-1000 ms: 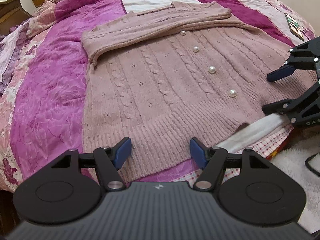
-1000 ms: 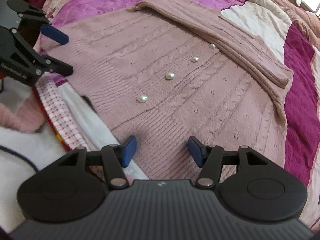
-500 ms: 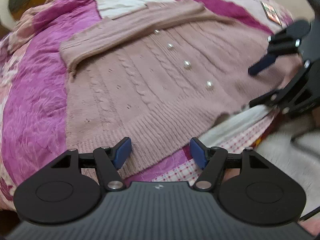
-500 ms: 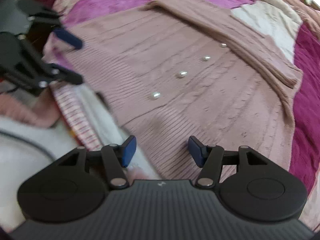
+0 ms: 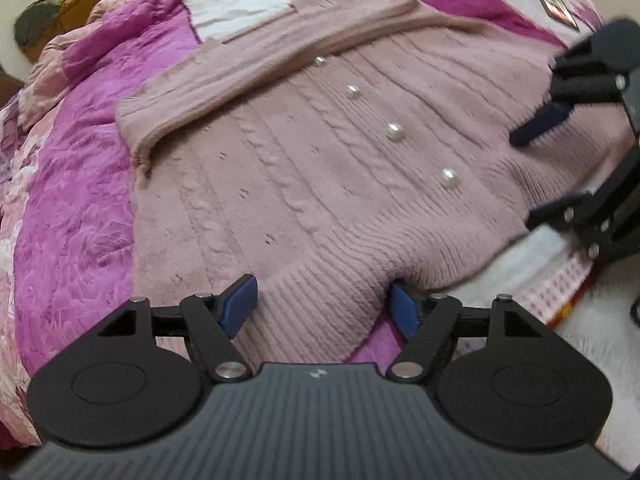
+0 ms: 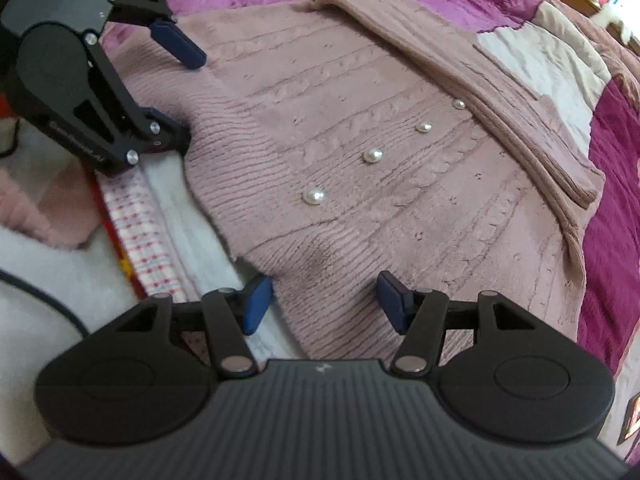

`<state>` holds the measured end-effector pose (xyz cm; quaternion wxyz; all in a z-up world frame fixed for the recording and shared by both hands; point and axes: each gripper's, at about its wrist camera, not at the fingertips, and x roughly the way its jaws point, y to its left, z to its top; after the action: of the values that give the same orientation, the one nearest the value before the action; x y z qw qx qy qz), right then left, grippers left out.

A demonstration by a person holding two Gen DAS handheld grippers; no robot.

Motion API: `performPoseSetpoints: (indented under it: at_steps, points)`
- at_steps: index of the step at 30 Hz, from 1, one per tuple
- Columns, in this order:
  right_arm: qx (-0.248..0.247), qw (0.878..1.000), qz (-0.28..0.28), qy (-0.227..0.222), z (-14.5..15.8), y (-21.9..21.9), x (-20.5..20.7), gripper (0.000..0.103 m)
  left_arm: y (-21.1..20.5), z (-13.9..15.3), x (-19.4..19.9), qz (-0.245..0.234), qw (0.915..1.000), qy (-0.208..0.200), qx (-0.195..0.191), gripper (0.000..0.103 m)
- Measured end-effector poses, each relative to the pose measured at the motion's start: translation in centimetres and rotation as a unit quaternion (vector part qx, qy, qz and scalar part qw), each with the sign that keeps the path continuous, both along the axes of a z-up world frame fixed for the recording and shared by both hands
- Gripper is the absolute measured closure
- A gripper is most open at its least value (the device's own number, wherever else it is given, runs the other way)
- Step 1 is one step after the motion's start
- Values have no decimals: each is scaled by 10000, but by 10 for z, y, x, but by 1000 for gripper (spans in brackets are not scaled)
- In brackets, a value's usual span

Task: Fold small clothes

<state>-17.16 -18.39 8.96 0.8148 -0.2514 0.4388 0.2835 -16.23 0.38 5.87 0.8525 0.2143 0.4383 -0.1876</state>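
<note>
Pink cable-knit cardigan (image 5: 304, 184) lies flat, front up, on the magenta quilt (image 5: 76, 220); four pearl buttons (image 5: 395, 132) run up its middle, and one sleeve (image 5: 256, 64) is folded across the chest. Ribbed hem at the bed's near edge, over a white and checked sheet (image 6: 156, 232).

My left gripper (image 5: 322, 308): jaws spread wide, straddling the hem, the right blue pad tucked under a raised fold of ribbing. Nothing clamped.

My right gripper (image 6: 320, 302): jaws equally wide, set at the hem's other end, one pad beside the edge and the other over the knit. Holding nothing.
</note>
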Motion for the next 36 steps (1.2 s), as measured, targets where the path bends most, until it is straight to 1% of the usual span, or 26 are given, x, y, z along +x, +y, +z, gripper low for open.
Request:
performPoseSetpoints:
  at_steps: [3, 7, 9, 14, 17, 19, 22, 25, 26, 27, 28, 30, 31, 32, 33, 36]
  points:
    - [119, 9995, -258, -112, 1, -5, 5, 43, 4, 3, 6, 149, 9998, -72, -57, 26]
    - [273, 9975, -615, -194, 4, -12, 15, 43, 8, 2, 12, 312, 9994, -14, -133, 26]
    - [300, 9967, -721, -203, 4, -14, 17, 43, 8, 1, 13, 292, 9995, 23, -124, 26]
    - [150, 9971, -733, -146, 6, -27, 8, 43, 10, -3, 2, 115, 9998, -110, 137, 26]
    - [168, 9959, -880, -156, 9, -43, 3, 43, 18, -4, -1, 170, 9997, -178, 62, 26]
    - [154, 9932, -1117, -286, 12, -52, 1, 43, 23, -5, 0, 271, 9995, -180, -54, 26]
    - [-67, 9886, -1375, -607, 10, -61, 4, 43, 26, -8, 5, 416, 9988, -218, -172, 26]
    - [62, 9865, -1507, -635, 7, -65, 9, 44, 23, -9, 9, 443, 9985, -294, -119, 26]
    - [85, 9858, -1524, -697, 6, -65, 9, 45, 22, -9, 9, 471, 9982, -342, -116, 28]
    - [101, 9857, -1497, -769, 6, -64, 8, 53, 22, -9, 9, 489, 9979, -396, -128, 32]
    - [117, 9853, -1475, -851, 7, -64, 8, 58, 21, -9, 9, 480, 9978, -447, -135, 36]
    - [238, 9842, -1482, -939, 9, -64, 7, 84, 21, -9, 8, 443, 9976, -506, -150, 60]
    - [355, 9832, -1519, -951, 11, -66, 8, 86, 20, -9, 7, 436, 9975, -540, -158, 65]
    - [421, 9822, -1558, -962, 12, -68, 10, 88, 19, -8, 6, 401, 9975, -557, -194, 78]
    - [483, 9810, -1597, -991, 13, -70, 11, 91, 19, -8, 5, 367, 9975, -549, -263, 86]
    - [637, 9773, -1712, -1076, 16, -71, 15, 93, 16, -5, 5, 442, 9967, -598, -325, 90]
